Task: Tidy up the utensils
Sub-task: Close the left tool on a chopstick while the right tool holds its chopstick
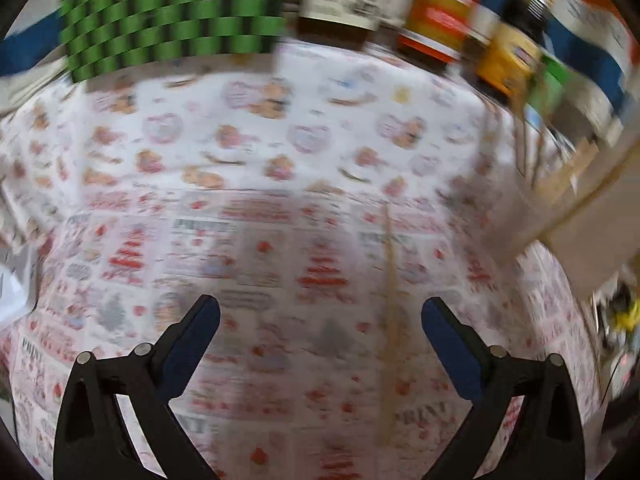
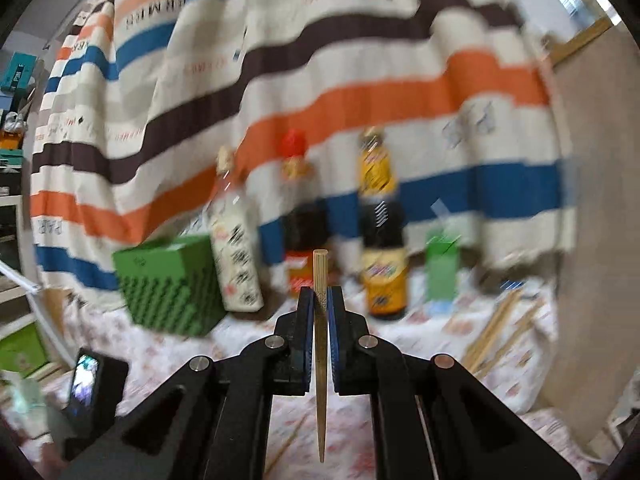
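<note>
In the right wrist view my right gripper point(image 2: 321, 292) is shut on a wooden chopstick point(image 2: 321, 360). The stick stands upright, blunt end above the pads and pointed tip hanging below. A green perforated holder box point(image 2: 168, 288) stands on the table to its left and further back. Several more chopsticks point(image 2: 500, 332) lie loose at the right. In the left wrist view my left gripper point(image 1: 320, 304) is open over the tablecloth with nothing between its fingers. One blurred chopstick point(image 1: 390, 280) lies on the cloth just inside the right finger. The green holder box point(image 1: 160, 16) is at the far left.
Three sauce bottles point(image 2: 380, 232) and a small green carton point(image 2: 440, 272) line the back of the table before a striped cloth point(image 2: 360, 80). A beige board point(image 2: 592, 240) closes the right side. A black device with a lit screen point(image 2: 86, 380) sits low left. The tablecloth point(image 1: 280, 140) is printed.
</note>
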`<move>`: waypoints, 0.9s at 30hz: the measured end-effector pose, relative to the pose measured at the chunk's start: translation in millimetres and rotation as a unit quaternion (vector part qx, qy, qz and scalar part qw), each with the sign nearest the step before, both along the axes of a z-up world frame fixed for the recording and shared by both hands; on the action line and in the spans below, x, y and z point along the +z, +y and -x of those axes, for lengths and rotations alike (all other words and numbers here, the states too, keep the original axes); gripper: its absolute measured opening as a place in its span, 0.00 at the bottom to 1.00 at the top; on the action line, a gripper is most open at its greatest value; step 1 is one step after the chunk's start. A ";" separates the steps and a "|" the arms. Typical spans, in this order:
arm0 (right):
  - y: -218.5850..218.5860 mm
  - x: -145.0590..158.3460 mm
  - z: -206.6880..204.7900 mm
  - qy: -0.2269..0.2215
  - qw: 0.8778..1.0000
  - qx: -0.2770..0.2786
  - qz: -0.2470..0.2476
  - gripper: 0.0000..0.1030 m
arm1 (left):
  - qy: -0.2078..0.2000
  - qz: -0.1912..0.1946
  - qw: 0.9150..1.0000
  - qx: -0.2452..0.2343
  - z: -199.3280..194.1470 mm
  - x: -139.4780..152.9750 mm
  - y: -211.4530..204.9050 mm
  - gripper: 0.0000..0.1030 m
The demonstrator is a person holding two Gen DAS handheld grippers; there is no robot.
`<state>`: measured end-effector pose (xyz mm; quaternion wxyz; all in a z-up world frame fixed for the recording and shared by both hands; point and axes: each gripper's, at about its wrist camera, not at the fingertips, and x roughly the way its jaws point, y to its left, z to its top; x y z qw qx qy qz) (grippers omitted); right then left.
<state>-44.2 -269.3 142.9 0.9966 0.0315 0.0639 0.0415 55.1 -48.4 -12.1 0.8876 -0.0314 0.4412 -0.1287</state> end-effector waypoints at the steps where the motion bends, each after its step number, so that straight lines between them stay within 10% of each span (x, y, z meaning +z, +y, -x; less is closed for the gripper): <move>1: -3.6 -0.5 4.5 -0.013 1.000 -0.011 0.001 0.08 | 0.002 -0.014 1.000 -0.014 2.0 -2.1 -9.7 0.89; 22: -47.7 -19.8 12.4 -0.048 0.996 -0.055 -0.051 0.08 | 0.059 -0.056 0.996 -0.047 8.5 -39.4 -53.6 0.33; 27: -48.0 -19.6 15.5 -0.056 0.995 -0.058 -0.052 0.08 | 0.070 -0.038 0.996 -0.044 7.1 -39.2 -48.6 0.07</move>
